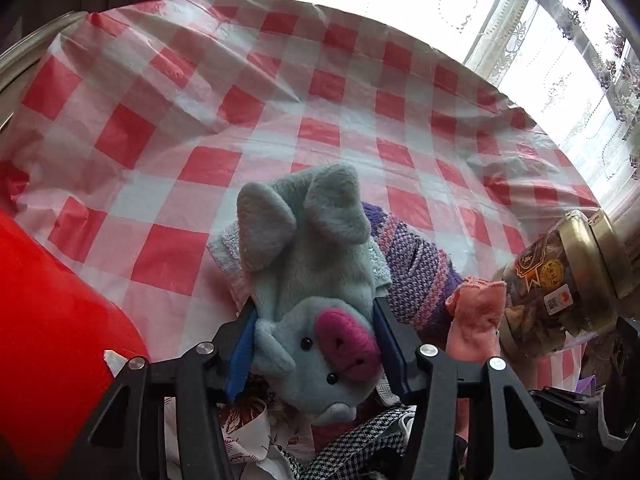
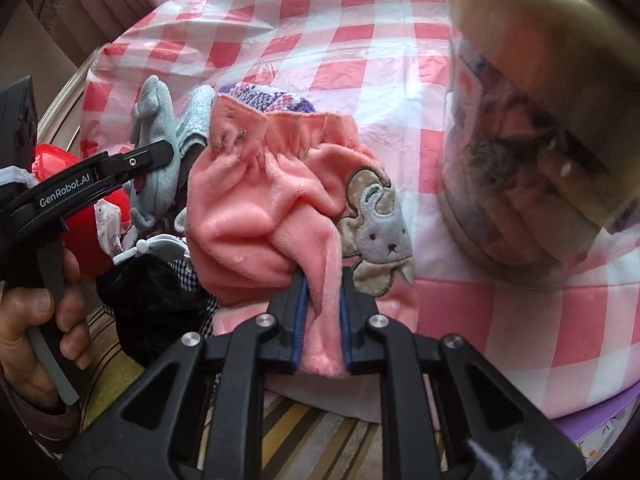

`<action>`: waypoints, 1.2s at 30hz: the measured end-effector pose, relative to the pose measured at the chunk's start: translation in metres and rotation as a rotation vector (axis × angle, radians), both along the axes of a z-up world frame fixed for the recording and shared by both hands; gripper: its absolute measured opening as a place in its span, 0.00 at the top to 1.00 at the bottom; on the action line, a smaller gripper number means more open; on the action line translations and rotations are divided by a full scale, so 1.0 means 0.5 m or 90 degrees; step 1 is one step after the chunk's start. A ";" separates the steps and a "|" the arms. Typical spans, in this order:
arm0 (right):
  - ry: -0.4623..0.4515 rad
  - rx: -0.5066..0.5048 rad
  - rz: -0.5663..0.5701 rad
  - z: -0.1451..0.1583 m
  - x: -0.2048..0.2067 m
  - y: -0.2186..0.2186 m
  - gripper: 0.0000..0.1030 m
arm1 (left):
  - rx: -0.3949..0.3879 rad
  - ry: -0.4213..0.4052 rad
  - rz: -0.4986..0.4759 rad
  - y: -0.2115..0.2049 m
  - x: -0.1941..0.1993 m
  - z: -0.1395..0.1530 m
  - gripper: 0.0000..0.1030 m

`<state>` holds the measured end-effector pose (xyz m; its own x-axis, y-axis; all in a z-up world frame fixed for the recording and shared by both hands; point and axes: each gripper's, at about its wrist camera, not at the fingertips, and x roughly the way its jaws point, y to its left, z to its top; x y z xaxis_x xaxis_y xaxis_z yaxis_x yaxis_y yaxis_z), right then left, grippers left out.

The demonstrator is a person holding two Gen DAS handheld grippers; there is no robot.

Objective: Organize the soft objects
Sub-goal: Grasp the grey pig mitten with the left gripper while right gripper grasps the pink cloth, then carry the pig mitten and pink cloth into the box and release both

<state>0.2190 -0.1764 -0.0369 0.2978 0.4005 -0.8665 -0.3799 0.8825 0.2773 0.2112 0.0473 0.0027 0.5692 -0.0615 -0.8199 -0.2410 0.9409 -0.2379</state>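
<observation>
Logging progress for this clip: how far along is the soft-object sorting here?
Nothing looks sorted yet. In hand: the left hand-held gripper clamps a grey-blue plush pig toy; the right hand-held gripper clamps a pink fleece garment with a bunny patch. Left: a purple striped knitted item on the red-checked tablecloth and a houndstooth fabric.

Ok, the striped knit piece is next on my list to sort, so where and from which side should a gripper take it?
Probably the rounded far end of the purple striped knit, coming from the open checkered tablecloth side. Its near part is covered by the blue plush pig and pink garment, and the glass jar crowds its right.
</observation>
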 end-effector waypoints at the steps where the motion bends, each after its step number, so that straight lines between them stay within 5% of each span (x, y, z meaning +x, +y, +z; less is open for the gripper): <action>1: -0.008 -0.001 -0.004 0.007 -0.003 -0.004 0.86 | 0.004 -0.009 0.001 -0.001 -0.005 0.005 0.49; 17: -0.084 0.030 -0.034 0.118 -0.078 -0.079 0.90 | 0.020 -0.107 0.009 -0.014 -0.061 0.084 0.52; 36: -0.152 0.085 -0.145 0.246 -0.185 -0.277 0.90 | -0.015 -0.136 -0.048 -0.096 -0.137 0.132 0.52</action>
